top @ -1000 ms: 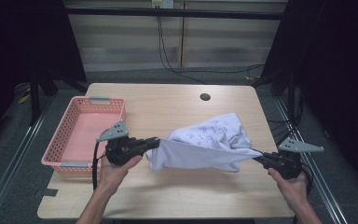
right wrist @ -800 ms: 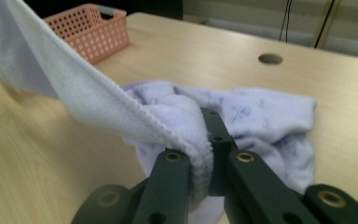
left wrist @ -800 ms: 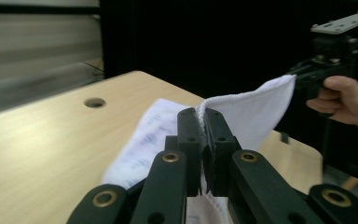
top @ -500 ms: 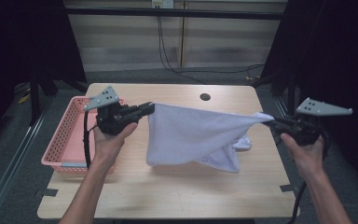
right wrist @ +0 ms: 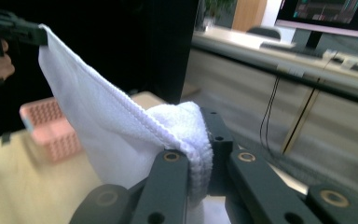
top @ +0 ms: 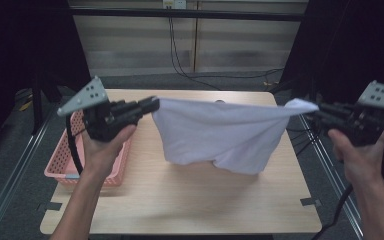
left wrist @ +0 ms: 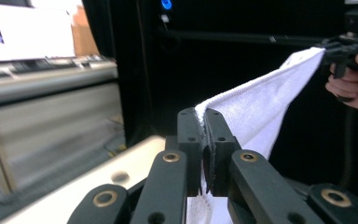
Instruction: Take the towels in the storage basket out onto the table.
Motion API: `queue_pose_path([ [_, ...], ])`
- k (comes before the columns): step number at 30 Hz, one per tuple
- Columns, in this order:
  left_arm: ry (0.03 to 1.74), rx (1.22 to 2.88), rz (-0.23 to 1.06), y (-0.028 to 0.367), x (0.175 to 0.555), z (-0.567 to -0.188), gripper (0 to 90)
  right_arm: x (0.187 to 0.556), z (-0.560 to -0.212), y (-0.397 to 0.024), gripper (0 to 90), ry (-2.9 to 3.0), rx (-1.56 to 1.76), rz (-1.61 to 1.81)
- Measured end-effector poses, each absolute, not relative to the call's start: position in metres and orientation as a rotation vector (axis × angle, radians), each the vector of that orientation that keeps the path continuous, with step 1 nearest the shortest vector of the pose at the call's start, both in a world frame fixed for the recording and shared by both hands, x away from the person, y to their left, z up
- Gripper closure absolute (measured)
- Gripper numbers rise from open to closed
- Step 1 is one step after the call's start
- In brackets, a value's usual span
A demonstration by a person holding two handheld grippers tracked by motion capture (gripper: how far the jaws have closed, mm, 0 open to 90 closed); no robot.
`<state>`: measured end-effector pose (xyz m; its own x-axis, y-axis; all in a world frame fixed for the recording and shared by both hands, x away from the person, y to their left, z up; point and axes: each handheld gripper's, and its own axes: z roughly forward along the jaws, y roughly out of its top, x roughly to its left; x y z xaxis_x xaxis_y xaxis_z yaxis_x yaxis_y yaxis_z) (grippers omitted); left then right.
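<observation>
While both hands were raised above the pale wooden table (top: 180, 200), the left gripper (top: 152, 105) and right gripper (top: 316, 111) each pinched a top corner of the white terry towel (top: 220, 132), stretching it between them beside the pink plastic basket (top: 62, 167).

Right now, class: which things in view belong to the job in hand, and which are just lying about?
In the job:
white towel
left gripper, shut on one corner
right gripper, shut on another corner

Lying about:
pink basket
wooden table
</observation>
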<state>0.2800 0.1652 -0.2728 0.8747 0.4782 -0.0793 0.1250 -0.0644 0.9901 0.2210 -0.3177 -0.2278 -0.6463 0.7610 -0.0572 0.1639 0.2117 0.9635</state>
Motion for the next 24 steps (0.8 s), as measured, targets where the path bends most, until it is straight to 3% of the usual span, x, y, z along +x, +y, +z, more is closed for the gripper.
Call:
queue_pose_path([
  [5, 0.518, 1.707, 0.198, 0.173, 0.243, -0.339, 87.0, 0.191, -0.293, -0.317, 87.7, 2.090, 0.936, 1.457],
  [11, 0.510, 1.809, 0.018, 0.186, 0.193, -0.392, 86.2, 0.141, -0.368, -0.311, 87.0, 2.278, 1.017, 1.466],
  [13, 0.504, 1.861, -0.009, 0.188, 0.182, -0.404, 84.4, 0.128, -0.389, -0.310, 81.3, 2.352, 1.027, 1.423],
  [16, 0.535, 1.856, -0.024, 0.199, 0.174, -0.416, 80.3, 0.115, -0.407, -0.314, 65.3, 2.417, 1.034, 1.391],
  [20, 0.611, 1.817, -0.037, 0.211, 0.184, -0.426, 76.0, 0.108, -0.425, -0.325, 47.9, 2.457, 1.091, 1.302],
  [24, 0.640, 1.853, -0.048, 0.200, 0.198, -0.436, 72.1, 0.108, -0.434, -0.329, 45.8, 2.497, 1.105, 1.239],
])
